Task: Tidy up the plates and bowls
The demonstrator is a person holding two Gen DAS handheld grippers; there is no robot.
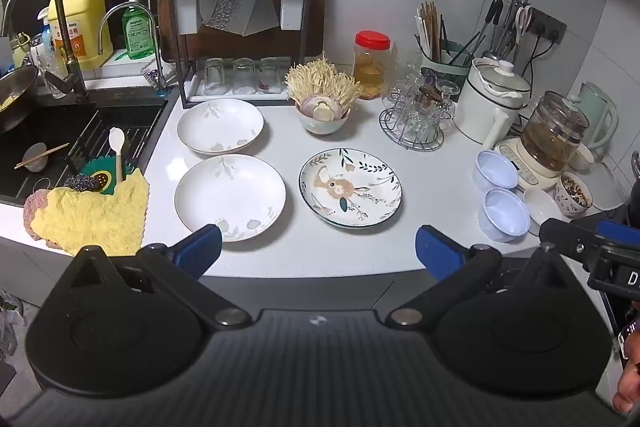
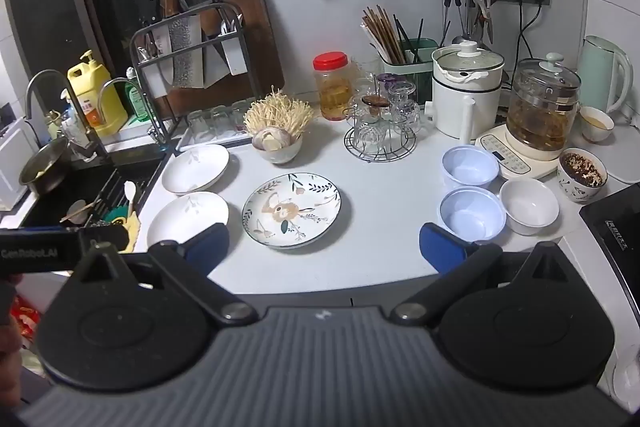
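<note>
Left gripper [image 1: 318, 249]: jaws spread wide, nothing between them, poised over the counter's front edge.
Right gripper [image 2: 324, 247]: jaws spread wide, likewise empty.
White plates [image 1: 230, 195]: two, beside the sink [image 1: 60, 131].
Patterned plate [image 1: 350, 187]: mid-counter.
Blue bowls [image 2: 472, 213]: two, right, touching a white bowl [image 2: 528, 205].

Both wrist views angled down, sharing counter [image 1: 360, 247].

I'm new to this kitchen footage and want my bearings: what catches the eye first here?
The patterned plate with leaves and an animal figure sits mid-counter, the only decorated plate. To its left lie two white plates, one behind the other beside the sink; to its right stand two pale blue bowls. Behind, a bowl of enoki mushrooms fans out.
</note>
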